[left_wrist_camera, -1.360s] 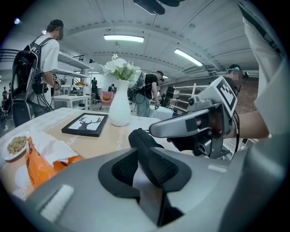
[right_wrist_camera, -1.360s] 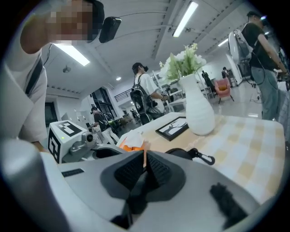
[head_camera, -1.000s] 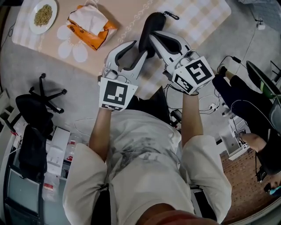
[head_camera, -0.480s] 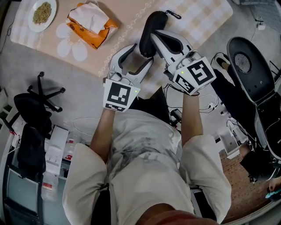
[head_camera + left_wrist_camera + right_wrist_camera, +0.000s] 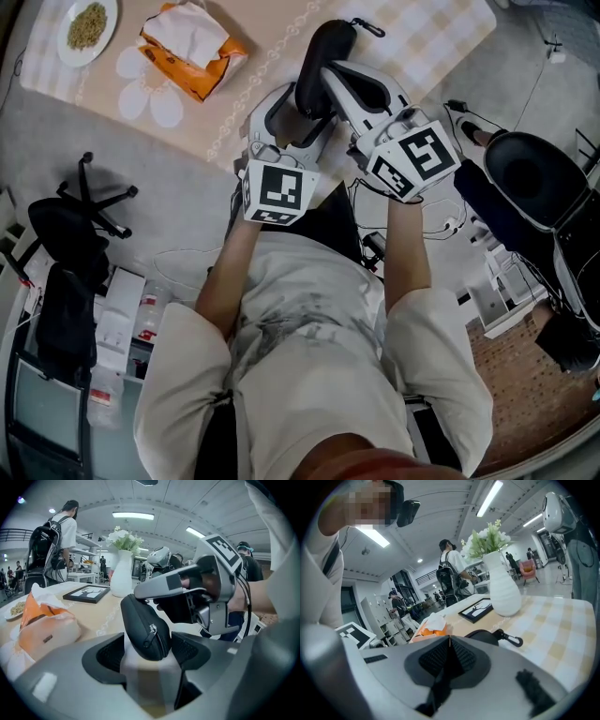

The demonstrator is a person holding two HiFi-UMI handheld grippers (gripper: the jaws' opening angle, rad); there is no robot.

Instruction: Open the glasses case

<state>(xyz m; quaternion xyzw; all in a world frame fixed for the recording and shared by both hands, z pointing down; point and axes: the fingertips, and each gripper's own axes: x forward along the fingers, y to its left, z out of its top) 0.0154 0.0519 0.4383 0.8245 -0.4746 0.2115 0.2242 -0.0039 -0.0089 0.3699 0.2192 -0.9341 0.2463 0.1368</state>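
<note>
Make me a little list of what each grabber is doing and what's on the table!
Left gripper: open, jaws just opened wider; case's lower end between them, ungripped
Right gripper: shut, seemingly pinching the case
Glasses case: black, zipped shut, tilted up
Table: tissue pack, white vase, picture frame, plate

Glasses case (image 5: 317, 67) over table (image 5: 441, 37), tilted, between jaws of left tool (image 5: 298, 120); jaws have just been opening, pads clear of case. Right tool (image 5: 449, 651) right of left tool, lies across case's upper part. Tissue pack (image 5: 187, 47) left of left tool, plate (image 5: 86, 26) farther left. Beyond left tool: vase (image 5: 122, 576), picture frame (image 5: 88, 594) just left of vase.
</note>
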